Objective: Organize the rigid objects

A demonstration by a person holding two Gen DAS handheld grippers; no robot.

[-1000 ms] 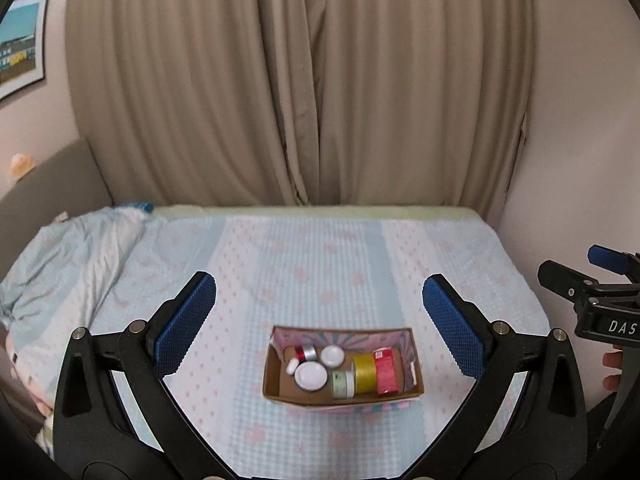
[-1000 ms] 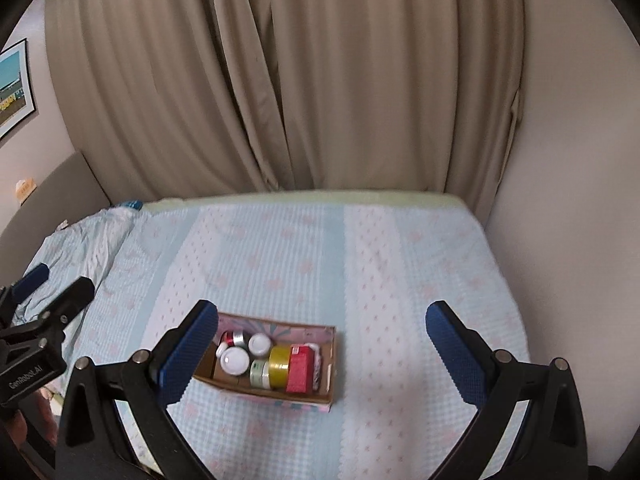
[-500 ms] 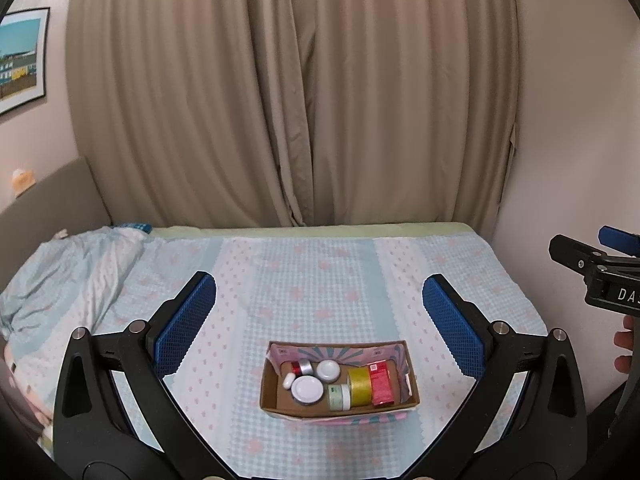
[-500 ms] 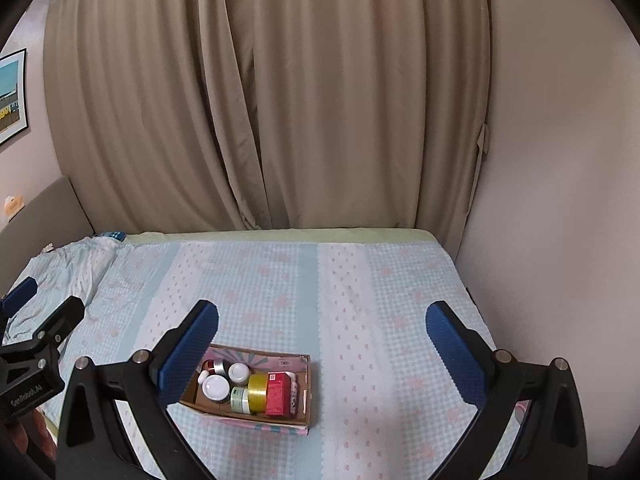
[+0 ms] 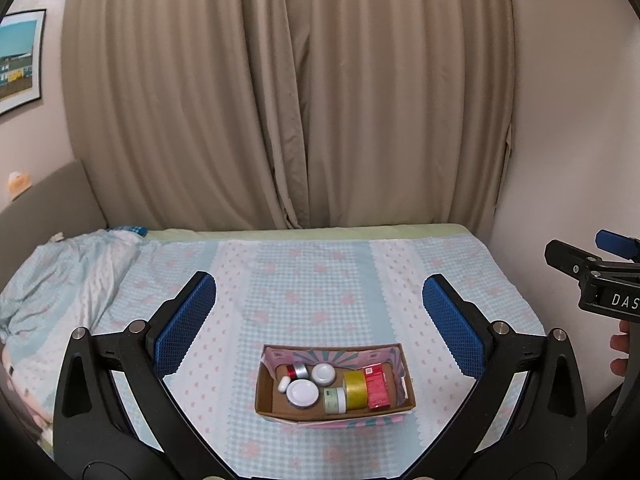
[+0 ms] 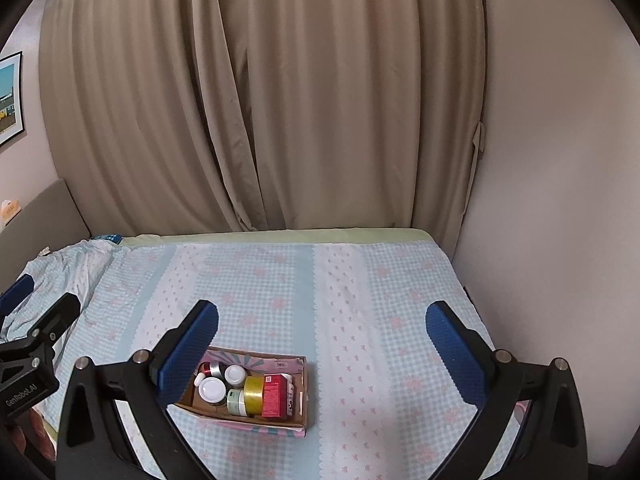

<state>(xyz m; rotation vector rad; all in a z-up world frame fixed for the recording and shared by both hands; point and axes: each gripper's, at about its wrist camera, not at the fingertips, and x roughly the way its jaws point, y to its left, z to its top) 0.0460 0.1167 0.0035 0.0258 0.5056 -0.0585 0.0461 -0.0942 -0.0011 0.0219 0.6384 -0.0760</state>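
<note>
Both grippers have pulled back from the cardboard box (image 5: 335,408); left gripper (image 5: 319,320) and right gripper (image 6: 322,338) gape wide, holding nothing.

The right gripper's left pad (image 6: 188,350) is covering the cardboard box's (image 6: 298,394) near-left corner. Labels on the red carton (image 6: 274,396) are reading too small. The frame edge is cutting off the framed picture (image 5: 18,60).

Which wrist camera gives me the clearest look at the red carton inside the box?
The left wrist view: the red carton sits unobstructed between the open fingers, near the box's right end. The right wrist view also shows the carton, but off-centre, with the left finger covering the box's left corner.
</note>
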